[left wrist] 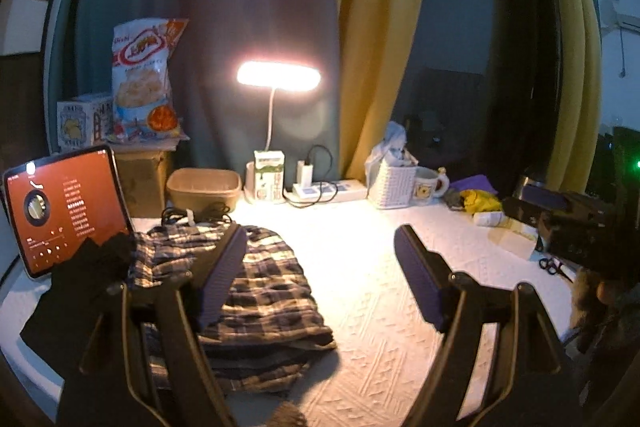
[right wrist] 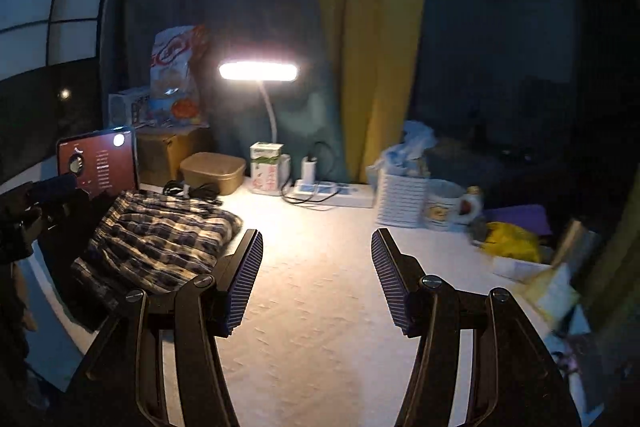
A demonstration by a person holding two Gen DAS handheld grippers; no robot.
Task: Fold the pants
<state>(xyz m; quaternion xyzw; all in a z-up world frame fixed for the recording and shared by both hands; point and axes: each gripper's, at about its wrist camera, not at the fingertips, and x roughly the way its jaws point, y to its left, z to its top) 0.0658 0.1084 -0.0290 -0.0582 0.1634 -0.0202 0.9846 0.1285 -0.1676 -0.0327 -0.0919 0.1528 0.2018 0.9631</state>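
The plaid pants [left wrist: 272, 287] lie folded in a thick stack on the white textured table cover [left wrist: 380, 327], at the left. My left gripper [left wrist: 320, 231] stands wide open; its left finger [left wrist: 224, 267] hovers over the pants and its right finger [left wrist: 420, 275] over bare cover, with nothing between them. In the right wrist view the pants [right wrist: 160, 235] lie to the left of my right gripper [right wrist: 317, 233], which is open and empty above the cover [right wrist: 320, 327]. Each gripper shows at the edge of the other's view.
A lit tablet [left wrist: 64, 211] leans behind a dark cloth [left wrist: 80, 291] at left. Along the back stand a lamp [left wrist: 278, 77], a carton [left wrist: 269, 179], a tub [left wrist: 204, 187], a power strip [left wrist: 332, 191], a white basket [left wrist: 392, 183] and a mug [left wrist: 430, 181]. Scissors [left wrist: 554, 267] lie at right.
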